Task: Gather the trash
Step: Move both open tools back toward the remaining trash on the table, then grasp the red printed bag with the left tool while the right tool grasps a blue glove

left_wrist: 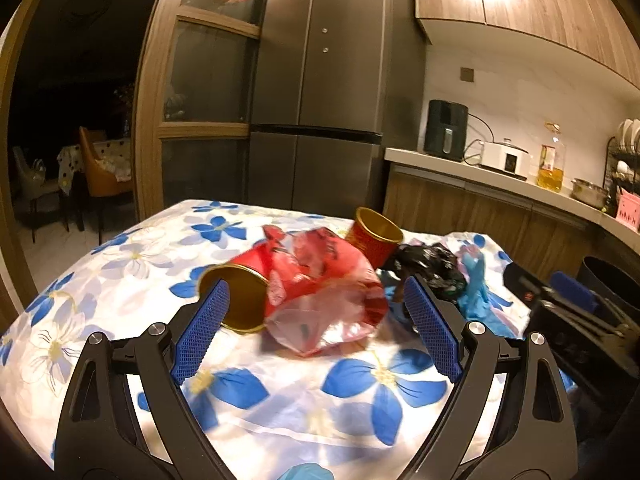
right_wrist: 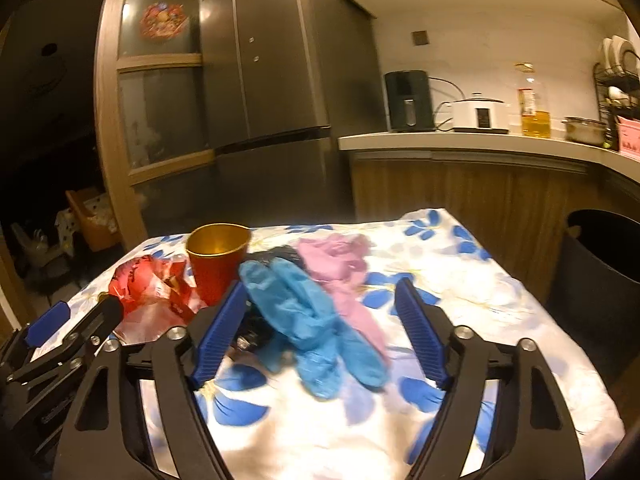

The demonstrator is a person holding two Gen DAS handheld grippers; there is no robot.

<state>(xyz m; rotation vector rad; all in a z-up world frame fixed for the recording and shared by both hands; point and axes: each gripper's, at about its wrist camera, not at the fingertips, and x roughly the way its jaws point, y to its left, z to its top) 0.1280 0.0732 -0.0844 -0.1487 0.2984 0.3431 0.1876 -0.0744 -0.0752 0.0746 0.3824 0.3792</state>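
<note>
On the flowered tablecloth point(left_wrist: 120, 272) lies a heap of trash. A red cup point(left_wrist: 236, 296) lies on its side beside a red plastic bag point(left_wrist: 324, 292). A second red cup point(left_wrist: 374, 238) stands upright behind, also in the right wrist view point(right_wrist: 216, 264). A crumpled black bag point(left_wrist: 432, 264) lies right of it. Blue gloves point(right_wrist: 316, 320) and pink gloves point(right_wrist: 344, 276) lie in front of my right gripper point(right_wrist: 316, 320), which is open around them. My left gripper point(left_wrist: 316, 320) is open, its jaws either side of the red bag and lying cup. The red bag also shows in the right wrist view point(right_wrist: 152, 292).
A black trash bin point(right_wrist: 600, 256) stands right of the table. A grey fridge point(left_wrist: 324, 80) and a counter point(left_wrist: 500, 184) with an air fryer, cooker, oil bottle and pot are behind. A dark dining area with chairs lies far left.
</note>
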